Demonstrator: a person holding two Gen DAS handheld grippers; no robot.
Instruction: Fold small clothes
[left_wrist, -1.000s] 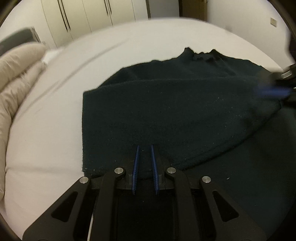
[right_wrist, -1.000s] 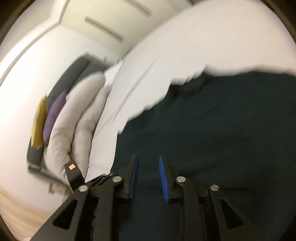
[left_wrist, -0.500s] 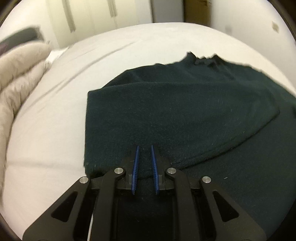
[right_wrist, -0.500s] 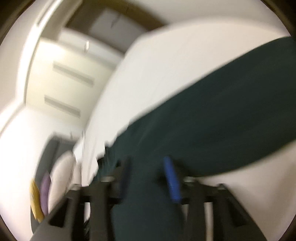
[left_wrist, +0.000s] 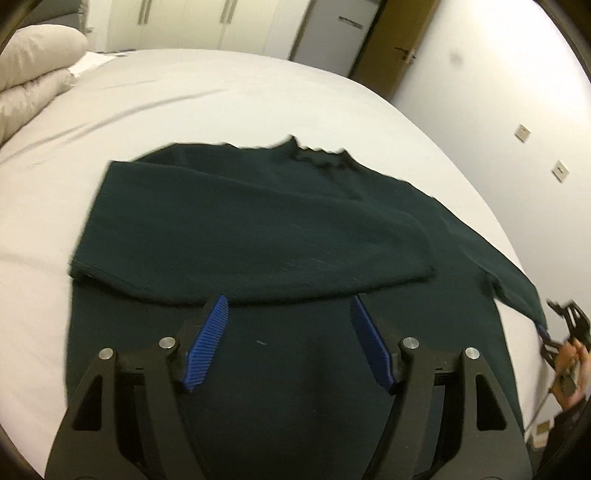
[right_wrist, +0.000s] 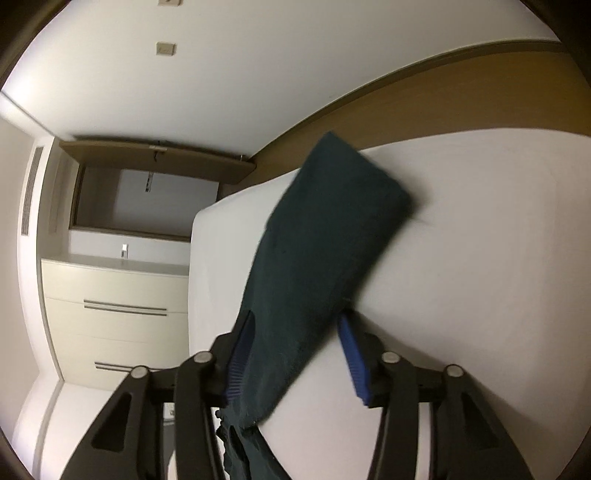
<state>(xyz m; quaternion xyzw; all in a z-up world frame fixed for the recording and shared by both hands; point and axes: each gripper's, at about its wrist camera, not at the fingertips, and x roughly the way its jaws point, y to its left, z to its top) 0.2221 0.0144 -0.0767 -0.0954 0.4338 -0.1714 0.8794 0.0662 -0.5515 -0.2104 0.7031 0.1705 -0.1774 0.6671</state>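
- A dark green sweater (left_wrist: 258, 229) lies spread on the white bed (left_wrist: 229, 92), its collar at the far edge and one side folded across the body.
- The left tongs (left_wrist: 288, 306) hover over the near part of the sweater — their blue pads stand wide apart and are opening, nothing gripped between them.
- At the right, the sweater's sleeve (left_wrist: 517, 284) runs out toward the bed's edge, where the right tongs (left_wrist: 550, 325) meet its cuff, a hand (left_wrist: 570, 365) behind them.
- In the right wrist view the sleeve (right_wrist: 325, 236) passes between the right tongs (right_wrist: 295, 325); the jaws are closing, and only the left pad touches the cloth — a gap shows at the right one.
- Beige pillows (left_wrist: 33, 74) sit at the far left, with wardrobe doors (left_wrist: 184, 18) beyond the bed.
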